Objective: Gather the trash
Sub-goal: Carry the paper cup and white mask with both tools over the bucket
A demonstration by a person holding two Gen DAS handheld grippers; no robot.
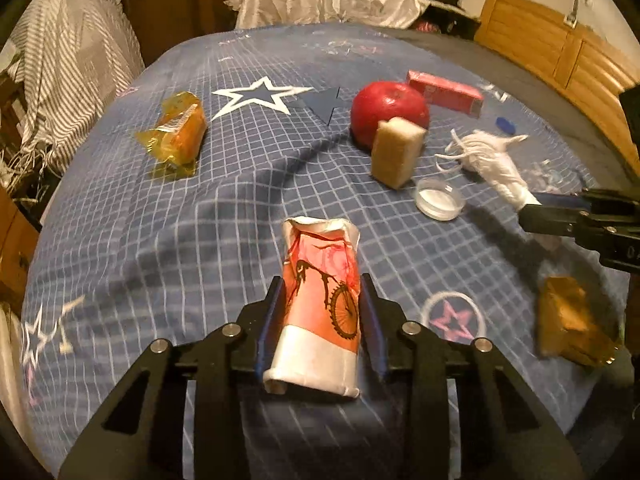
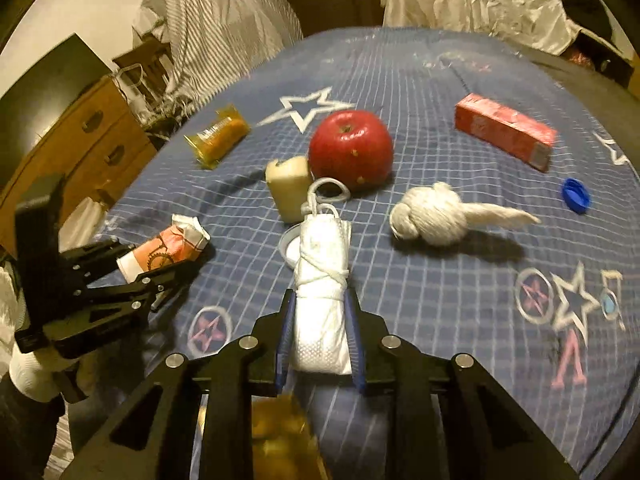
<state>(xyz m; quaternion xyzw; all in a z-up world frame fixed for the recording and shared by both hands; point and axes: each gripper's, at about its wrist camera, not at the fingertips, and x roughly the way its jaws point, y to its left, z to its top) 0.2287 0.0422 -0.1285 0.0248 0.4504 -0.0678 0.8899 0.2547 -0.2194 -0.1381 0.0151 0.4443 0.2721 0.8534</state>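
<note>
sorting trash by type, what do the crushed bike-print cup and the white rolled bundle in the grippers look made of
Crushed cup: likely coated paper; its rim holds sharp creases and the print has a slight sheen.
White bundle: seems soft nonwoven fabric, matte with a dotted emboss, tied with white cord; possibly a rolled face mask.

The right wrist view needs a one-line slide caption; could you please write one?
Right gripper shut on a rolled white face mask above the blue bedspread, red apple behind.

Dim, warm indoor light; soft shadows fall beside things on the bedspread [image 1: 160, 240]; fisheye bends edges, slight motion blur.
</note>
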